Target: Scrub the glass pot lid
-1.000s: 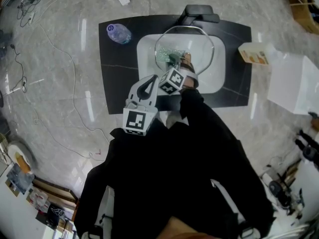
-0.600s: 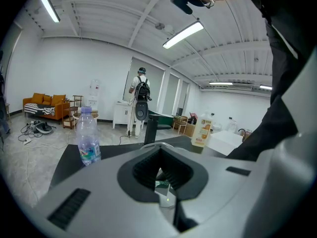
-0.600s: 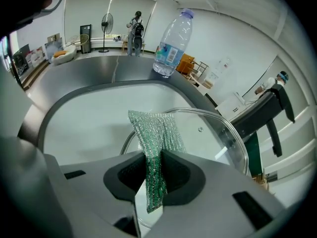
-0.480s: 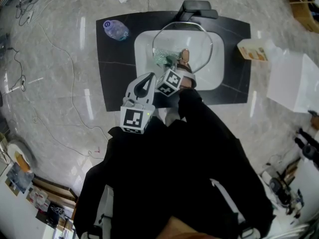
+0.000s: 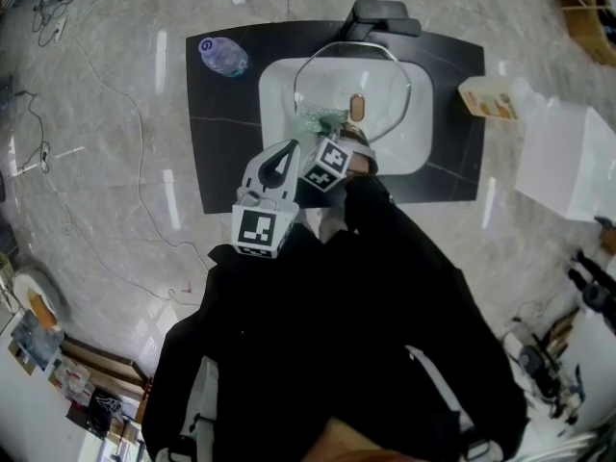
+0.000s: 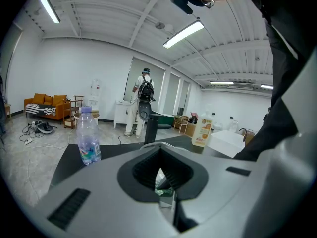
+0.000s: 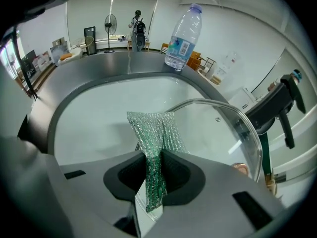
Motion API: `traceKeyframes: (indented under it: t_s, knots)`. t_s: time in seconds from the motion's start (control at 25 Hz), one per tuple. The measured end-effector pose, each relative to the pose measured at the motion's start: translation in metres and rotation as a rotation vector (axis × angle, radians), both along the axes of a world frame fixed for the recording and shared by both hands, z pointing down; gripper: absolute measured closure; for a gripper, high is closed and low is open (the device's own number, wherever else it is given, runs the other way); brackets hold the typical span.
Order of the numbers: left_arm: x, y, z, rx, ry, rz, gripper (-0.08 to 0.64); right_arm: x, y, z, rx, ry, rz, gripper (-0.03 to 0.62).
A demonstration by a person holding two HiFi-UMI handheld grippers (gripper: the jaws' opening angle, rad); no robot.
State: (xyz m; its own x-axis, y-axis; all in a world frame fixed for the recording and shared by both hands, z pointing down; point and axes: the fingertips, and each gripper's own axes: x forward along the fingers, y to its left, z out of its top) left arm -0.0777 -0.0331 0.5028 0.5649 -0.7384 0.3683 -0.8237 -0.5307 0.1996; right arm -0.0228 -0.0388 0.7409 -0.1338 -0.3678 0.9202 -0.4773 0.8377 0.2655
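In the white basin point(image 5: 274, 89), seen from the head, the glass lid point(image 5: 380, 85) lies tilted. Its knob point(image 5: 357, 107) is near the basin's middle and its rim reaches toward the tap point(image 5: 383, 19) at the far edge. Both grippers come in over the basin's near-left edge. The right gripper point(image 5: 332, 138) is further in over the glass, and the left gripper point(image 5: 289, 154) is just outside it at the lid's near-left rim. A water bottle point(image 5: 222, 57) stands outside the basin, off its far-left corner.

From the left gripper point(image 6: 161, 182), the jaws are drawn almost together. A sliver of clear edge sits between them, most likely the lid's rim, held to steady it. The water bottle point(image 6: 88, 135) stands off to the left.

From the right gripper point(image 7: 154, 177), the jaws are pinched on a green scrub cloth point(image 7: 156, 128). The cloth's long axis runs straight out along the jaws into the basin point(image 7: 89, 118). The glass lid point(image 7: 218, 133) curves ahead and to the right, with its near edge passing under the jaws and the knob point(image 7: 241, 168) at the right. The cloth's free end hangs at the lid's left rim, so the scrubbing stroke should probably go rightward, toward the knob. Besides lid and cloth, nothing shows in the basin.
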Motion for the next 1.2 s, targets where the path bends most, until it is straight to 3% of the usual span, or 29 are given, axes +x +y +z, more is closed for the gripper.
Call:
traceKeyframes:
  t_s: [0.48,0.92,1.2]
  knots:
    - [0.003,0.002,0.001,0.003,-0.006,0.002,0.557,-0.003,0.025,0.01,-0.159,-0.045,-0.002,0.52]
    - [-0.005,0.009,0.003,0.0,-0.01,-0.006,0.557,-0.007,0.039,0.017,-0.217,-0.063,-0.007,0.52]
    - [-0.003,0.011,0.003,0.004,-0.01,0.0,0.557,-0.011,0.06,0.011,-0.357,-0.104,-0.021,0.52]
